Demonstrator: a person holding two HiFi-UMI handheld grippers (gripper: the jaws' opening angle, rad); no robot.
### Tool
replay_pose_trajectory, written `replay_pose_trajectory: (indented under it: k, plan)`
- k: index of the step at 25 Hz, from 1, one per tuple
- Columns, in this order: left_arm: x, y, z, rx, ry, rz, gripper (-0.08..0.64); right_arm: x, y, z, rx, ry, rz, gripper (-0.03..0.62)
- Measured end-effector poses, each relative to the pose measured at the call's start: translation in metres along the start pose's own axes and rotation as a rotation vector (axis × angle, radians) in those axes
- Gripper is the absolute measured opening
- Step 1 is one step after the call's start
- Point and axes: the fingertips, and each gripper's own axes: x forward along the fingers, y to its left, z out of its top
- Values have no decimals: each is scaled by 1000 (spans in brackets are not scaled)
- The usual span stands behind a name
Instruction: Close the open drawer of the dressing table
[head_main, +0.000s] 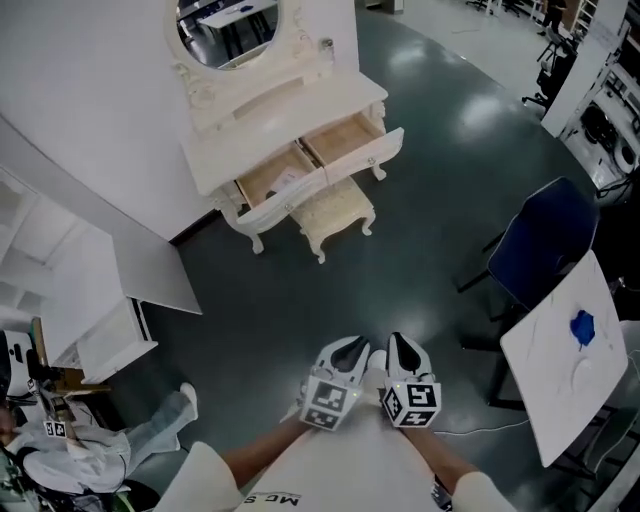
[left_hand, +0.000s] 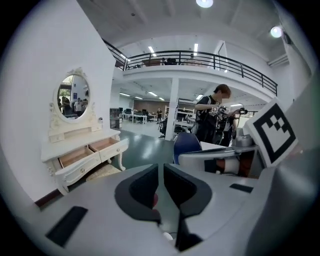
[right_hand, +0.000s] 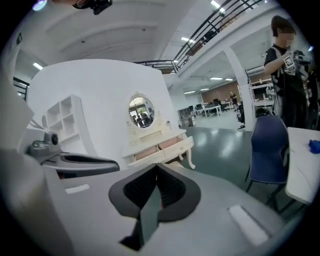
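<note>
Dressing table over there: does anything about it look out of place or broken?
Both drawers of the dressing table stand pulled out, the left drawer and the right drawer, wooden insides showing. Nothing looks spilled or broken.

The dressing table's (head_main: 280, 120) oval mirror (head_main: 228, 30) is cut off by the top edge in the head view. Its left open drawer (head_main: 278, 178) holds something pale, too small to name, and a little object (head_main: 326, 46) on the tabletop is just as unclear. The cushioned stool (head_main: 335, 215) sits half hidden under the drawer fronts. The white worktop (head_main: 560, 400) covers part of the blue chair (head_main: 545, 245) and runs off the right edge. I cannot identify the blue thing (head_main: 582, 326) lying on it.
</note>
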Motion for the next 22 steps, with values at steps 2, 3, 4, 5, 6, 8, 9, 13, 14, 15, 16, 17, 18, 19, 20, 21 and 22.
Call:
replay_pose_trajectory:
  k: [2,3,4,5,6,8,9,13,14,15,16,17,18,19,20,21,22]
  plan:
    - [14,-2,10,25,-2,18,41,9,-16,4,27,11,15,1]
    - [20,-1,14,30,-3,33,41,12,-20,7,31,10,34,2]
    - [26,1,16,29,-1,49,41,15,-25,12,19,5,45,2]
    - [32,3,16,22,6,66,38,19,-30,16,-7,3,45,2]
    - [39,5,16,11,15,82,38,22,-35,18,-40,8,36,-2]
    - [50,5,15,-13,24,109,38,29,-43,15,-75,37,36,-2]
    - [54,5,17,-21,23,122,38,32,-45,14,-76,53,53,-2]
    - [65,11,34,-48,8,164,38,41,-51,19,-110,83,100,-2]
    - [68,13,36,-55,11,173,38,44,-52,19,-116,86,106,-2]
    - [71,15,37,-61,14,180,38,47,-52,20,-113,88,114,-2]
    - [75,17,38,-66,16,186,38,50,-53,21,-105,89,123,-2]
    - [79,18,39,-68,16,188,38,55,-55,23,-97,88,131,-2]
    - [82,20,41,-68,15,187,38,59,-57,26,-92,88,134,-2]
    - [86,21,44,-65,14,185,38,65,-60,29,-91,90,133,-2]
    - [90,23,46,-60,14,182,38,70,-62,31,-94,94,129,-2]
    - [94,27,48,-55,13,179,38,76,-63,32,-99,100,126,-2]
    - [98,32,50,-54,13,176,38,82,-63,34,-104,106,124,-2]
